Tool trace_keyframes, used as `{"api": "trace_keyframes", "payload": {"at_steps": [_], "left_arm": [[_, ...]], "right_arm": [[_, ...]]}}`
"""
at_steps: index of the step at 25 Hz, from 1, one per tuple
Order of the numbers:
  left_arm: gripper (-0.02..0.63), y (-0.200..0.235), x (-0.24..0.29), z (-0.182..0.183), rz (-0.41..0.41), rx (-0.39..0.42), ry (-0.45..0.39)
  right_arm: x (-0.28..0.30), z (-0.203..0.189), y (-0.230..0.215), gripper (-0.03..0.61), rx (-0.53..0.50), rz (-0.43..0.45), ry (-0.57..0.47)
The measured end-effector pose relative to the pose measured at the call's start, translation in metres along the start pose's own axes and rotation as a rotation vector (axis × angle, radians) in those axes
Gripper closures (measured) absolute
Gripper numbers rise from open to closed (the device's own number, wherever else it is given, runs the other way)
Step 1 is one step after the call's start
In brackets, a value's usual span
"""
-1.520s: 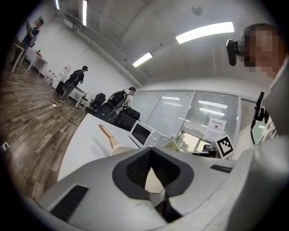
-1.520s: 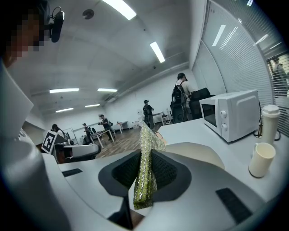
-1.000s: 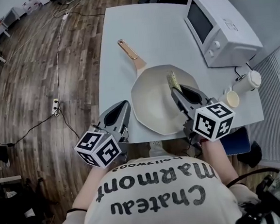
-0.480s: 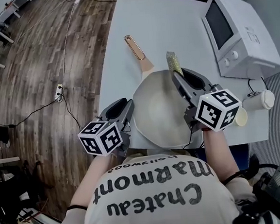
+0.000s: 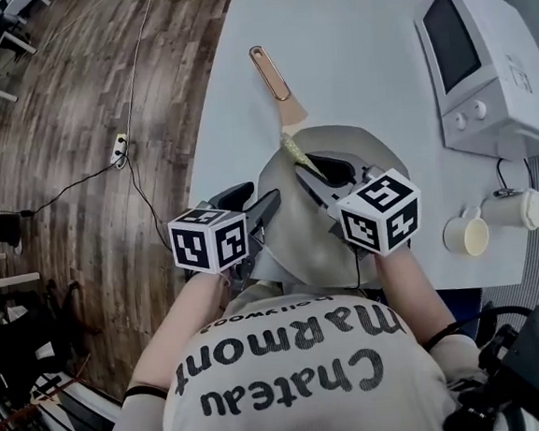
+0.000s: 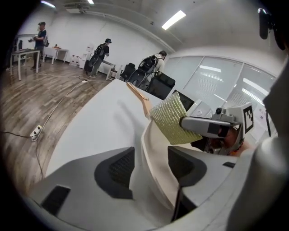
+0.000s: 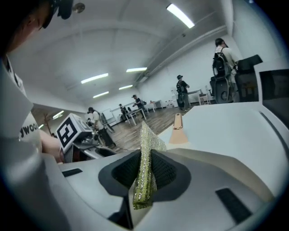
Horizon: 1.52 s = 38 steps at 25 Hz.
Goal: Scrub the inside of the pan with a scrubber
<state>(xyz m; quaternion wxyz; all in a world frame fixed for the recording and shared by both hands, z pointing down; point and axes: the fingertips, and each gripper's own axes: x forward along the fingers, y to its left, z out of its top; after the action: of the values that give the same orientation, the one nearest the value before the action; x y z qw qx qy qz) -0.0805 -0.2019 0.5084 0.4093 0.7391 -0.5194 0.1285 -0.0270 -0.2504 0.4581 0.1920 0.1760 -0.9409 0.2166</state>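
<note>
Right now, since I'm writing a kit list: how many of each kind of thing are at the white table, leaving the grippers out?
pan: 1
scrubber: 1
microwave: 1
cups: 2
Total: 5

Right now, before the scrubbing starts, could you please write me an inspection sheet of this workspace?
Surface: white table, no stains seen.
Job's things: pan near the front edge, handle pointing away; scrubber at its far side.
Clutter: microwave and two cups on the right.
Grippers: left gripper open, jaws have just been opening, the pan's rim between them; right gripper shut on the scrubber.
Cables: cord beside the microwave; cable and power strip on the floor.
Surroundings: wooden floor; people standing far off.
</note>
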Motion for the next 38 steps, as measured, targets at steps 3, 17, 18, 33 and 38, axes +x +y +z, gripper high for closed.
{"api": "trace_keyframes", "payload": {"at_steps": [3,17,18,33,38], "left_arm": [[0.37,0.0,0.008,-0.011,-0.001,0.007,0.045],[0.545,0.006,0.017,-0.026,0.074,0.081,0.113],[0.545,0.005,0.017,-0.026,0.074,0.086,0.116],[0.54,0.004,0.014,-0.026,0.074,0.122,0.13],[0.506,0.004,0.012,-0.028,0.059,0.123,0.136]], "right_arm": [[0.01,-0.009,0.015,0.509,-0.101,0.037,0.035],[0.04,-0.044,0.05,0.509,0.087,0.266,0.088],[0.039,-0.045,0.049,0.508,0.084,0.264,0.094],[0.06,-0.05,-0.006,0.508,0.327,0.071,-0.002],[0.055,-0.042,-0.029,0.506,0.472,0.038,-0.06]]}}
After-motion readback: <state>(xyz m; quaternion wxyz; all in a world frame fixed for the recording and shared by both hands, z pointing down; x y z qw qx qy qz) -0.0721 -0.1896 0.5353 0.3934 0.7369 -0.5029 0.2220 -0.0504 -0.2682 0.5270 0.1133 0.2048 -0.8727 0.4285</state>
